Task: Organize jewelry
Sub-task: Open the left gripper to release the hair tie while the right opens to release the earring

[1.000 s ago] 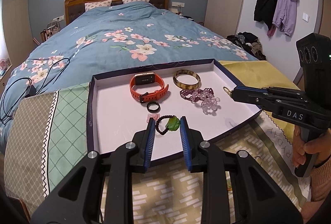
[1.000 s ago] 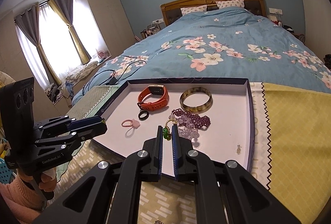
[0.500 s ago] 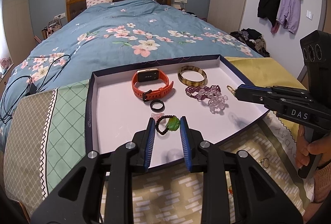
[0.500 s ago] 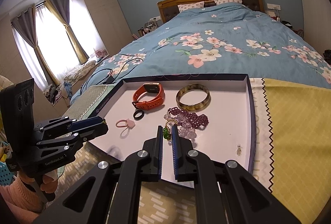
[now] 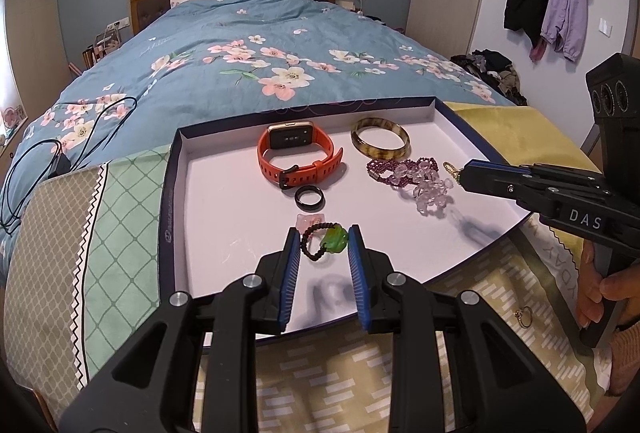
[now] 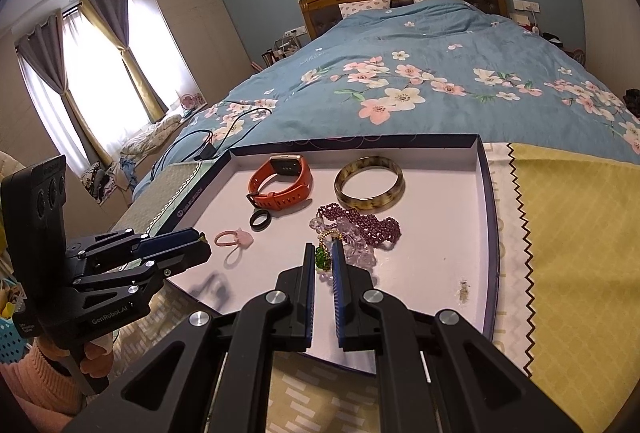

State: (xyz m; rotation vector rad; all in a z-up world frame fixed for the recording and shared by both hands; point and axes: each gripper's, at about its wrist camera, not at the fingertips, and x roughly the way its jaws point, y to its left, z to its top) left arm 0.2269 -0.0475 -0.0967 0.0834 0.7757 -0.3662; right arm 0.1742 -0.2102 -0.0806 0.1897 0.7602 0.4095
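Observation:
A white tray [image 5: 224,201] with a dark rim holds an orange smartwatch [image 5: 298,157], a horn bangle [image 5: 380,143], a black ring [image 5: 309,197], a pink ring [image 6: 234,239] and purple and clear beads [image 5: 412,177]. My left gripper [image 5: 323,239] is shut on a dark bead bracelet with a green charm [image 5: 335,239] and holds it above the tray's near part. My right gripper [image 6: 323,256] is shut on a gold chain with a green pendant [image 6: 322,259], just in front of the beads [image 6: 360,229].
The tray lies on patterned cloths [image 5: 100,233] at the foot of a floral bed [image 5: 260,65]. A small gold ring [image 5: 524,317] lies on the cloth near the right hand. A yellow cloth [image 6: 580,233] lies to the right. Black cables [image 5: 60,153] lie at left.
Both grippers have moved slightly forward over the tray, each still holding its piece. The jewelry in the tray has not moved.

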